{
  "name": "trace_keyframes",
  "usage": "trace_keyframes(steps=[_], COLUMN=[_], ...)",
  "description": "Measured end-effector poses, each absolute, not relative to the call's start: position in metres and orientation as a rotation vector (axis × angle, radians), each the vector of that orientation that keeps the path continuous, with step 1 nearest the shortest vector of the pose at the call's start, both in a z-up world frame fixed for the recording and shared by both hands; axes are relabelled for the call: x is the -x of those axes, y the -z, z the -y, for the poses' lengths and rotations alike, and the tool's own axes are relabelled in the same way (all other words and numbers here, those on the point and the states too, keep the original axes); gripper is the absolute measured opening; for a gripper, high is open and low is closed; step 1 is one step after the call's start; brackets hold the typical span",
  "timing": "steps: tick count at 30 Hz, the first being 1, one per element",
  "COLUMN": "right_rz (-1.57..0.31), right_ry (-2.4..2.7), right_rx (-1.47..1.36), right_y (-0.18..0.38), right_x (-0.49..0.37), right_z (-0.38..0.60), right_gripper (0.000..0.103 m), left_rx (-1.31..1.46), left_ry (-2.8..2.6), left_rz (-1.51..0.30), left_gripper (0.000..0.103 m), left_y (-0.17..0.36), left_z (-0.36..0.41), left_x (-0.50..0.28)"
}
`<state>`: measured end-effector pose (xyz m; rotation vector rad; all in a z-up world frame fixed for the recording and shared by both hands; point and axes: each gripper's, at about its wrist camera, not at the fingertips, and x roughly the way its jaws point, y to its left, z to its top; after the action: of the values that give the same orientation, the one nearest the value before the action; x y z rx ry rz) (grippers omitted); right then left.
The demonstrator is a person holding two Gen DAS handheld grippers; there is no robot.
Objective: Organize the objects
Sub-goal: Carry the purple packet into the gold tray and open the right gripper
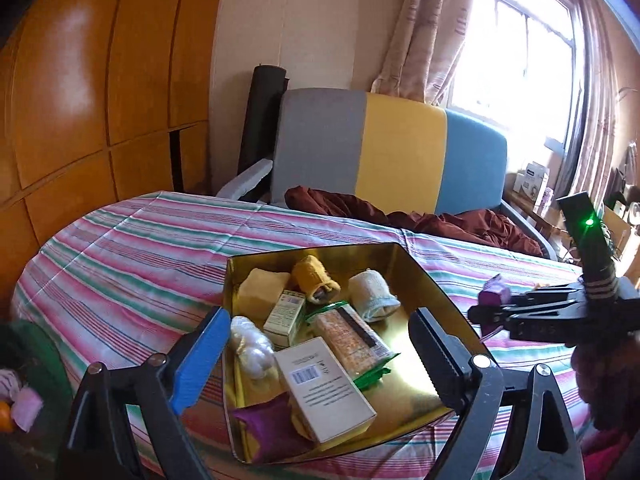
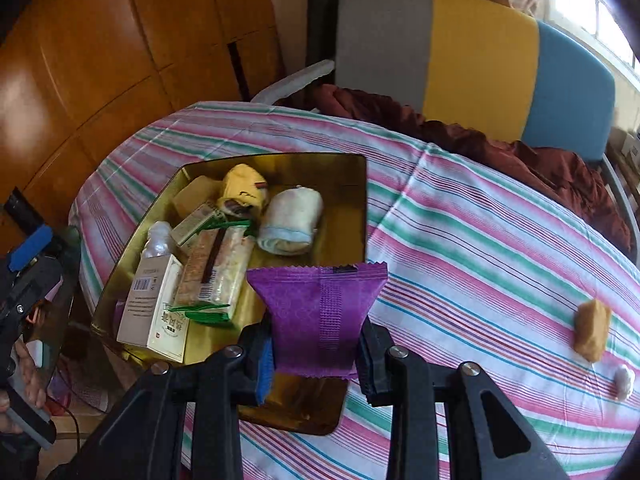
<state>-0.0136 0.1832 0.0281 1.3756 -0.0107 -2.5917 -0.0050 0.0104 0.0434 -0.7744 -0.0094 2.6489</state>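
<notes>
The purple packet (image 2: 320, 316) sat clamped between the right tongs (image 2: 316, 356), held above the near corner of the gold tin (image 2: 352, 208). In the tin, ahead and left of those tongs, lay a white box (image 2: 154, 308), a snack bar (image 2: 216, 268) and a rolled cloth (image 2: 292, 220). The left tongs (image 1: 316, 356) stood wide apart, empty, over the tin's near side. Off right, a brown lump (image 2: 592, 330) lay on the striped sheet (image 2: 480, 240).
</notes>
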Motion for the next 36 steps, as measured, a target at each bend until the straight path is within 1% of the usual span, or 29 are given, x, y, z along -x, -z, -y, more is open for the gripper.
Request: trace_keyframes(steps=[5,17,19,20,21,22,29,33,36], right_rz=[-0.077,-0.185,-0.201,-0.204,-0.202,-0.196,-0.116,-0.072,-0.034], right_ry=[2.527,2.456,2.441,2.437,2.431,2.423,2.468,2.503,2.538], right_rx=[-1.444,-1.6,-1.617,-1.62,-1.621,-1.622,-1.579,-1.523,-1.474], right_y=[-0.009,0.03,0.034,0.035,0.037,0.038,0.029,0.016,0.005], right_x=[0.034,0.076,0.08,0.081,0.08,0.08,0.071,0.061,0.05], right_z=[-0.154,-0.134,-0.131,-0.13,-0.129,-0.129,-0.137,-0.142,-0.145], right_gripper=[0.032,0.034,0.035,0.037,0.042,0.044,0.044,0.044,0.046], left_rx=[0.824,0.881,0.89,0.894,0.894,0.893,0.909,0.91,0.906], left_ry=[-2.653,-2.663,-2.659,-2.661,-2.666,-2.671,-2.681,-2.683,-2.688], left_rz=[0.054,0.135,0.136,0.135,0.138,0.142,0.145,0.115,0.092], left_gripper=[0.091,0.091,0.091,0.091,0.091,0.091,0.092,0.092,0.092], left_y=[-0.036,-0.022,-0.02,-0.019,-0.019,-0.019,-0.018,-0.02,-0.024], left_z=[0.004,0.023,0.023,0.023,0.024,0.025,0.024,0.018,0.013], left_x=[0.009,0.017,0.018,0.018,0.018,0.018,0.02,0.018,0.016])
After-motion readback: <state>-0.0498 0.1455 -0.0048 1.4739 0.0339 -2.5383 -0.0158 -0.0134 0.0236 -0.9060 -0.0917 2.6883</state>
